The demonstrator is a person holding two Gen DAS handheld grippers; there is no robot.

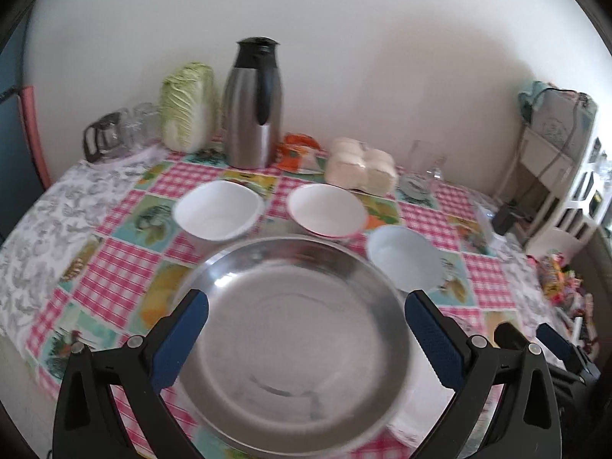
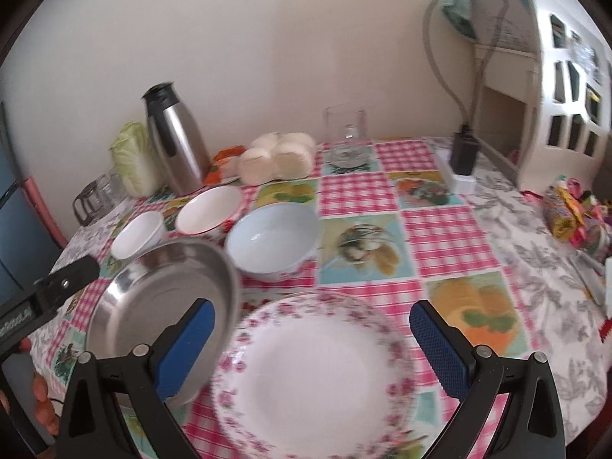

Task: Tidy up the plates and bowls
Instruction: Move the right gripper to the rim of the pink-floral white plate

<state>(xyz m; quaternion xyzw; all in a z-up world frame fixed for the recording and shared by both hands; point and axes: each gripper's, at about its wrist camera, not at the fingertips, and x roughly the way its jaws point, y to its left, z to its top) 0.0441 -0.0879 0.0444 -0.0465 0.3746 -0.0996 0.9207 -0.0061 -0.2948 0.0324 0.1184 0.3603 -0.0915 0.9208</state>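
Right wrist: floral-rimmed plate (image 2: 317, 375) white-centred; steel plate (image 2: 153, 298) shiny, tilted.

Three bowls (image 2: 273, 243) crowd the cloth just behind the steel plate (image 2: 160, 298) and floral plate (image 2: 313, 375). Bare tablecloth (image 2: 443, 241) lies open rightward.

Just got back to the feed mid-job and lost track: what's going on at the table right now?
A person is sorting dishes on the checkered tablecloth with two handheld tools. The left tool is open over the steel plate, gripping nothing. The right tool is open over the floral plate, also empty. The floral plate sits right beside the steel one. Behind them, three bowls lie unstacked: the small white bowl, the red-rimmed bowl and the pale blue bowl.
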